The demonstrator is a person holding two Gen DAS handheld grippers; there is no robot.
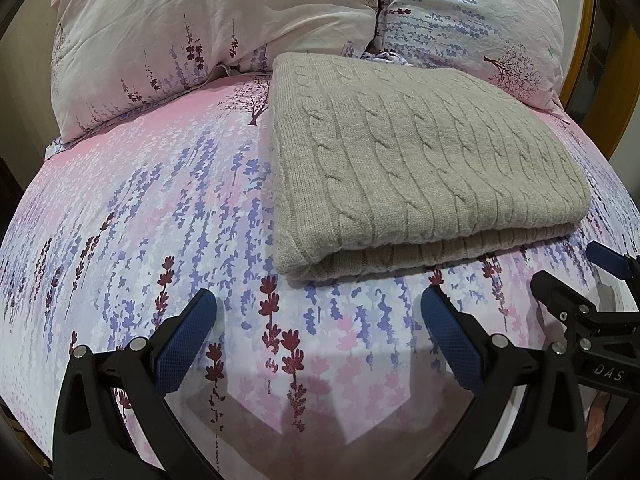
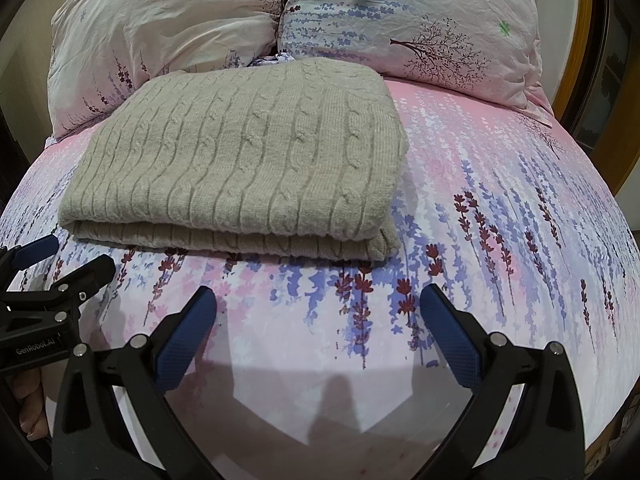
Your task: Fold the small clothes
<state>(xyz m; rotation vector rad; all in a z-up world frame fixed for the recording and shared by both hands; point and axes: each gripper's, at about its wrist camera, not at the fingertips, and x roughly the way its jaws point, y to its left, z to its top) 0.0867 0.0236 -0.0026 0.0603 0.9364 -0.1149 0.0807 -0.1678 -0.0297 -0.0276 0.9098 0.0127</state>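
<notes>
Folded beige cable-knit sweater lying flat on the bed, ahead of both pairs of jaws and touched by neither. Seen from the left wrist, ahead and slightly right of the jaws; from the right wrist, the same sweater ahead and to the left. Folded edge toward the jaws, two layers visible along it. Bed covered by a pink and lilac sheet printed with lavender sprigs and small trees.

Left gripper: jaws spread wide, blue textured pads facing each other, nothing between them, hovering over bare sheet just short of the sweater's near edge. Right gripper: jaws likewise spread wide and empty, over the sheet just short of the sweater's near right corner.

Beyond the sweater, two matching floral pillows side by side against a wooden headboard; sweater's far edge close to them, contact unclear.
</notes>
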